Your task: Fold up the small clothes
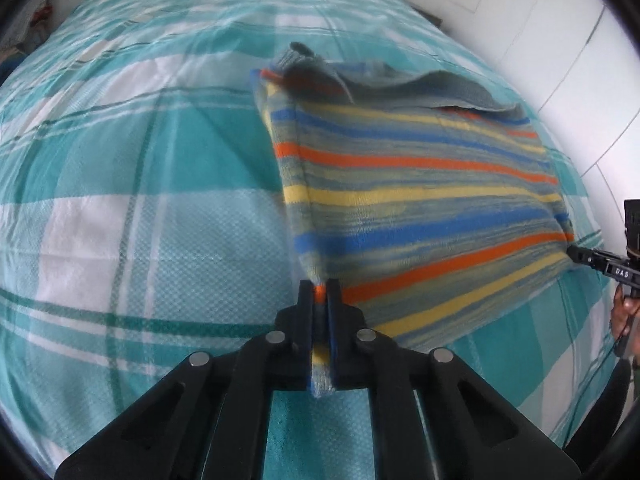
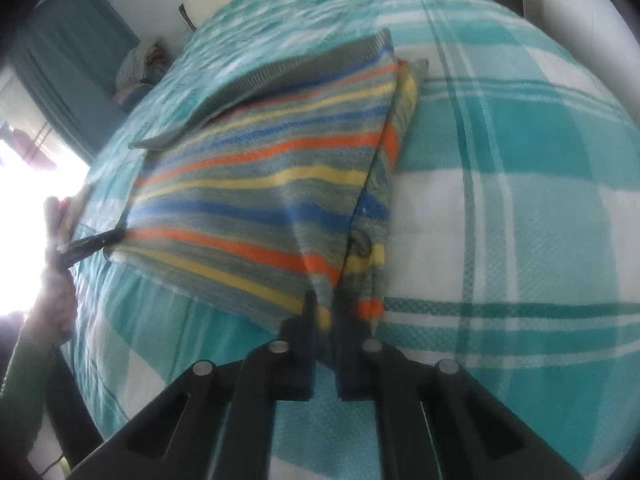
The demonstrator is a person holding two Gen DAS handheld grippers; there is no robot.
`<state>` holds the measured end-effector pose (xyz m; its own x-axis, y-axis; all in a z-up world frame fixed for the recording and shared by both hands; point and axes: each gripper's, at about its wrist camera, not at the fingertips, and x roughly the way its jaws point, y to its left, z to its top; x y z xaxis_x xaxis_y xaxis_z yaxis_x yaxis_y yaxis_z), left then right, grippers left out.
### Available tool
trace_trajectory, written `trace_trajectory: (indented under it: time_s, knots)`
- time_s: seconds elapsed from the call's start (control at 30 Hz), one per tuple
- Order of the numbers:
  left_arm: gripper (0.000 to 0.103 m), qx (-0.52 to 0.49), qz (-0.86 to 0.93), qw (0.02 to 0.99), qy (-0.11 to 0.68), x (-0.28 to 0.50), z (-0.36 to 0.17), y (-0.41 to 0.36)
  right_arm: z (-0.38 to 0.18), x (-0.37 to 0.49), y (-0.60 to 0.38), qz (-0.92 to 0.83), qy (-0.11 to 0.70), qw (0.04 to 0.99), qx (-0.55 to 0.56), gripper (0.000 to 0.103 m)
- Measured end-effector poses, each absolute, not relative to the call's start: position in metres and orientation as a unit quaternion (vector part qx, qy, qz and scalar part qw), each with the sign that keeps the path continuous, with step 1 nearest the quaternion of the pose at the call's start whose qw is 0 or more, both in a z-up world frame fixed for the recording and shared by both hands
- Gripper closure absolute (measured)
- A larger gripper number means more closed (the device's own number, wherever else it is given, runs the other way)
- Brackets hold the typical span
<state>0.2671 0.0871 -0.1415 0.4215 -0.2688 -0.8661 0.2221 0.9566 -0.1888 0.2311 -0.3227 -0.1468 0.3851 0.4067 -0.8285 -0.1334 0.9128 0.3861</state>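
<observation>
Both tools are clamped on the near corners of the striped garment (image 1: 408, 184), left tool (image 1: 320, 292), right tool (image 2: 325, 300). It lies on the bed (image 1: 120, 208), mid-fold; next, I'd judge, carry both corners together to the far edge.

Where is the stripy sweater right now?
The stripy sweater lies on the teal checked bedspread, right of centre in the left wrist view. The left gripper and right gripper each pinch a near corner.

You had soft daylight, a blown-out window (image 2: 24, 208) at the right view's left edge, motion blur, and fisheye-bent, dark corners.
</observation>
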Motion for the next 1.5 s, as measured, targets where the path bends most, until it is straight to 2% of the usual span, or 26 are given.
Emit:
trace_trajectory:
  time_s: [0.07,0.1,0.13,0.17,0.27,0.37,0.5,0.63,0.73,0.83,0.93,1.1,1.27,1.4,1.5]
  knots:
    - [0.081,-0.041,-0.135,0.842,0.52,0.266,-0.135,0.094,-0.142,0.23,-0.325,0.161,0.523,0.825,0.142,0.089]
    - [0.076,-0.051,-0.131,0.844,0.518,0.262,-0.131,0.099,-0.137,0.228,-0.327,0.157,0.522,0.826,0.142,0.077]
    - [0.064,-0.055,-0.125,0.85,0.509,0.255,-0.124,0.105,-0.13,0.224,-0.327,0.154,0.52,0.829,0.137,0.062]
    - [0.056,-0.053,-0.119,0.856,0.5,0.249,-0.12,0.11,-0.121,0.22,-0.327,0.15,0.514,0.836,0.123,0.059]
    - [0.05,-0.048,-0.108,0.877,0.466,0.223,-0.106,0.123,-0.093,0.207,-0.318,0.14,0.499,0.853,0.058,0.057]
    - [0.04,-0.056,-0.104,0.89,0.44,0.205,-0.102,0.13,-0.074,0.207,-0.303,0.17,0.499,0.847,0.067,0.057]
    - [0.037,-0.054,-0.093,0.907,0.408,0.2,-0.105,0.132,-0.063,0.241,-0.263,0.254,0.508,0.803,0.177,0.055]
    - [0.037,-0.053,-0.08,0.907,0.41,0.205,-0.117,0.139,-0.077,0.311,-0.212,0.29,0.516,0.753,0.288,0.047]
    - [0.036,-0.038,-0.07,0.908,0.412,0.204,-0.12,0.144,-0.104,0.371,-0.189,0.25,0.53,0.759,0.283,0.047]
    - [0.029,-0.028,-0.058,0.908,0.414,0.205,-0.121,0.148,-0.133,0.419,-0.188,0.197,0.539,0.771,0.276,0.047]
    - [0.028,-0.037,-0.052,0.906,0.419,0.208,-0.119,0.153,-0.134,0.432,-0.206,0.142,0.504,0.804,0.28,0.052]
    - [0.019,-0.053,-0.052,0.911,0.405,0.207,-0.111,0.156,-0.096,0.392,-0.218,0.167,0.451,0.837,0.26,0.051]
    - [0.013,-0.041,-0.043,0.92,0.387,0.2,-0.108,0.149,-0.071,0.298,-0.21,0.229,0.449,0.851,0.151,0.047]
    - [0.01,-0.051,-0.023,0.922,0.382,0.198,-0.117,0.149,-0.078,0.208,-0.222,0.211,0.43,0.876,0.06,0.042]
    - [0.01,-0.066,-0.009,0.914,0.4,0.201,-0.133,0.15,-0.091,0.158,-0.247,0.181,0.422,0.887,0.045,0.039]
